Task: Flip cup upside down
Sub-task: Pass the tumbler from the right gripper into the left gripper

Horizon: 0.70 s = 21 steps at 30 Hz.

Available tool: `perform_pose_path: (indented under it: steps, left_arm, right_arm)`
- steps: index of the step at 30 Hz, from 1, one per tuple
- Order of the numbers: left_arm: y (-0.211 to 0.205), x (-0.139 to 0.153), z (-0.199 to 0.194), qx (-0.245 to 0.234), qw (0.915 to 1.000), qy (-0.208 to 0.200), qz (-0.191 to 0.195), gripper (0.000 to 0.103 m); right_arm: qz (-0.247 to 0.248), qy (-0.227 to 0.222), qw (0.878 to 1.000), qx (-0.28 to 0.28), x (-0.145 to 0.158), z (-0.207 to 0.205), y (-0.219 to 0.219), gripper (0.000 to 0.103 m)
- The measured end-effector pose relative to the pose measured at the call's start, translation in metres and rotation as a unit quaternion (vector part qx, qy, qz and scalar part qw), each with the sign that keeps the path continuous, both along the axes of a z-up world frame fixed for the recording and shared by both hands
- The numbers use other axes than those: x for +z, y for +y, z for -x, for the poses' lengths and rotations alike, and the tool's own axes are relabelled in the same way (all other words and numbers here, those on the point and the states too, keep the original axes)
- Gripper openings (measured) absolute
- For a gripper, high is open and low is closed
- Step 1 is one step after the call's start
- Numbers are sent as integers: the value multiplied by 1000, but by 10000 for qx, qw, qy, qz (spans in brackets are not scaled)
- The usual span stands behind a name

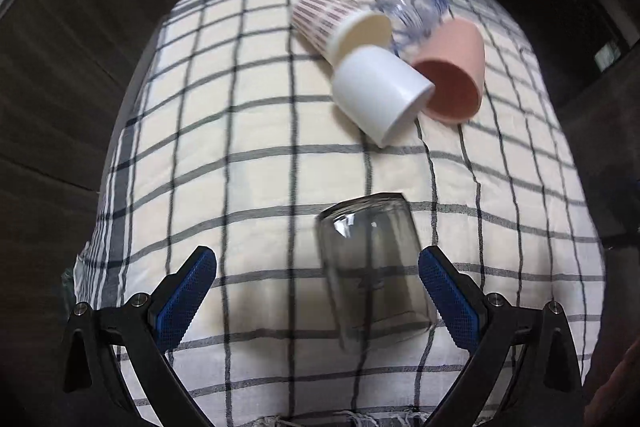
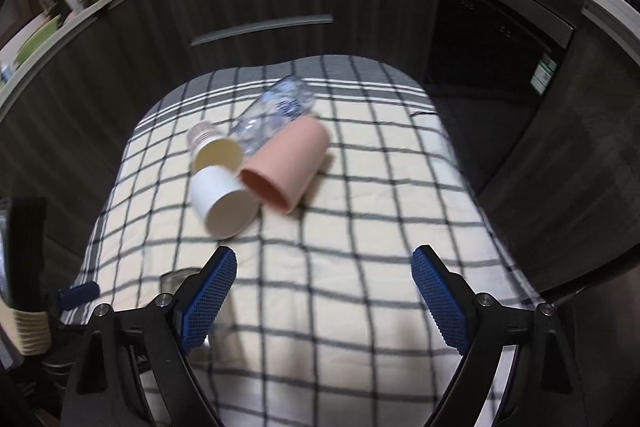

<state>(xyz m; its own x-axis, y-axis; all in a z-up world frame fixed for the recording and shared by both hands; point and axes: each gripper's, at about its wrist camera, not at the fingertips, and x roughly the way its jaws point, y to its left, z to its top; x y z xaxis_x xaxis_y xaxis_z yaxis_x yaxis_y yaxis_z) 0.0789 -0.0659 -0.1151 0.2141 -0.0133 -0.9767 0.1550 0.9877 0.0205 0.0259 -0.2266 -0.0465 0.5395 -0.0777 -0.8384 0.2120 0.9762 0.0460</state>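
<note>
Left gripper: my left gripper (image 1: pixel 318 281) is spread wide with nothing between the blue pads (image 1: pixel 448 297); it hangs just above the checked cloth (image 1: pixel 256 131).

Right gripper: my right gripper (image 2: pixel 324 291) is also spread wide and empty, held over bare cloth with nothing inside its span.

Glass cup: the clear glass cup (image 1: pixel 370 267) sits at about 5 o'clock in the left wrist view, inside the left gripper's span but crowding the right-hand pad. It appears to stand mouth-down, its closed base toward the far cups, though blur and clear glass leave this uncertain. In the right wrist view only a sliver shows at 8 o'clock, behind my finger.

Far cluster: at 1 o'clock lie a white cup (image 1: pixel 382 95), a pink cup (image 1: pixel 454 71), a striped cup (image 1: pixel 336 21) and a clear bottle (image 1: pixel 418 5), all on their sides and touching one another.

Step in hand: I judge the glass already turned, so the next cup to flip is likely one in the cluster.

Doing it well: I would lift clear of the glass without brushing it, take the white cup across its wall near the middle, squeeze gently, raise it free of its neighbours before rotating, and set it rim-flat.

Risk: smooth walls could slip, and nudging one cup may roll the others.
</note>
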Motion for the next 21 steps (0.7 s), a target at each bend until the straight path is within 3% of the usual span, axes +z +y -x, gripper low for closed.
perform_pose_path:
  steps: [8, 16, 21]
  left_arm:
    - [-27, -20, -29, -50, 9968, 745, -287, 103]
    - [-36, -48, -48, 42, 9877, 1473, -514, 102]
    - [-39, -66, -58, -42, 9813, 1748, -809, 99]
  right_arm:
    - [-129, 29, 9999, 14, -9, -25, -28, 89]
    - [-61, -264, 9994, 215, -5, -40, -31, 89]
    - [-333, -238, 9988, 280, -12, -50, -37, 89]
